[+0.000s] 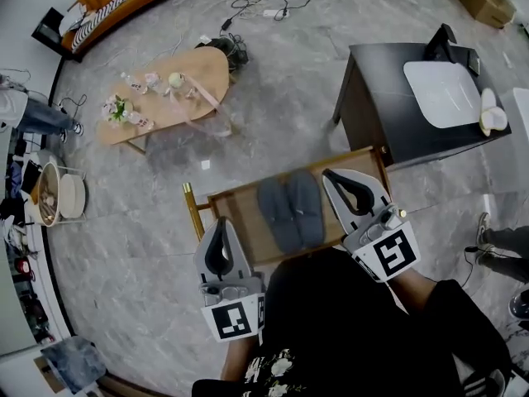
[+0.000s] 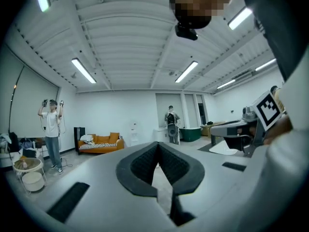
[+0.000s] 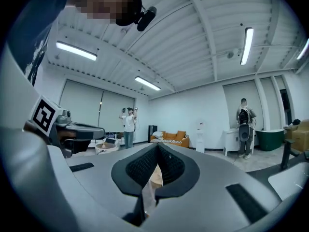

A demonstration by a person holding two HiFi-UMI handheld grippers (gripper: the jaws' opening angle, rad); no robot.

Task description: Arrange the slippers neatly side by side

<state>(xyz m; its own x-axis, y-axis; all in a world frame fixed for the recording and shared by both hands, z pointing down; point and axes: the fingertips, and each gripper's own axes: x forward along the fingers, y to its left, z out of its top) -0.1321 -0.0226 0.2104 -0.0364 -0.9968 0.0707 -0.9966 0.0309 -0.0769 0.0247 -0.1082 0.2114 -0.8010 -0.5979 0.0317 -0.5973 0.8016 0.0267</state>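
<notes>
Two slippers (image 1: 289,212) lie together between the clenched, empty left gripper (image 1: 221,221) and right gripper (image 1: 329,173)

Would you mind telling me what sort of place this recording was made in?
Probably a large open studio or lab staged with home furniture: it holds an orange sofa, an oval wooden table, and another person standing with both arms raised under long ceiling strip lights.

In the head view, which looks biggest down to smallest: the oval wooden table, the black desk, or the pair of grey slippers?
1. black desk
2. oval wooden table, somewhat smaller
3. pair of grey slippers, clearly smallest

The wide-angle lens bends the picture, so the top two are the less certain.
</notes>
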